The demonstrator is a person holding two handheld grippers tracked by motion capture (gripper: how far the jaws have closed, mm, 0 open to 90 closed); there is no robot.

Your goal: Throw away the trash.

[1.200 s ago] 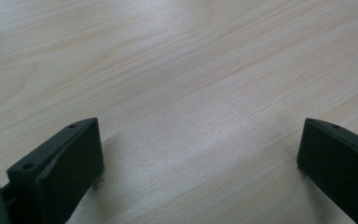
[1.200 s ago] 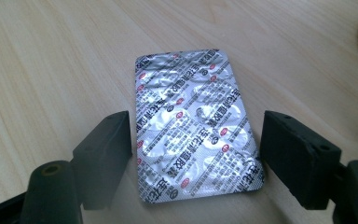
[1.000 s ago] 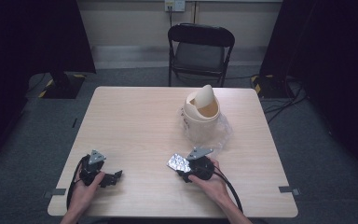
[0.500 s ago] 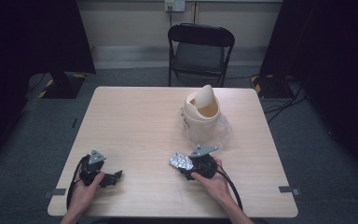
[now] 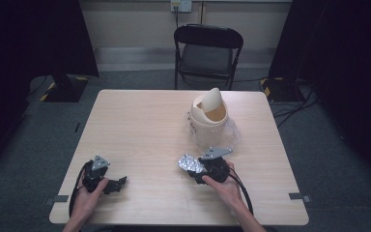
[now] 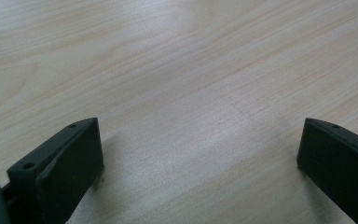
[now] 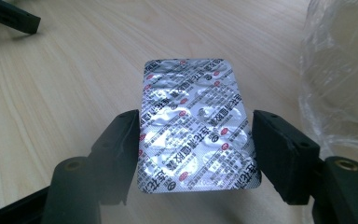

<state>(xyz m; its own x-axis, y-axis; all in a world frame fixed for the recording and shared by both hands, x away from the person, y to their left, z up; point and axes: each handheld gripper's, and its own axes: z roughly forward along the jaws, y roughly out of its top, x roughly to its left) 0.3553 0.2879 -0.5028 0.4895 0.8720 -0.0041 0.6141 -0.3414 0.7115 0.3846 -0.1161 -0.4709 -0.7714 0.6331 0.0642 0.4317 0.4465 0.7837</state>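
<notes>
Foil catches light above: my right gripper (image 5: pixel 196 170) holds a crinkled silver blister pack (image 5: pixel 190 163) near the table's (image 5: pixel 140 125) front, just before a cream swing-lid bin (image 5: pixel 208 116) in clear plastic wrap (image 5: pixel 229 133). My left gripper (image 5: pixel 116 183) lies low at front left, hand on top.

Left gripper view: matte black jaws spread wide over pale woodgrain, nothing between.

Right gripper view: jaws clamp the pack's (image 7: pixel 196 126) long edges; its rectangle, printed red and black, sticks forward.

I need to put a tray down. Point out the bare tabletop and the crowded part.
Bare: the table's whole far-left stretch, from the left gripper up to the far edge, left of the swing-lid bin. Crowded: the right side, with bin, clear plastic bag, and right gripper holding the blister pack.
</notes>
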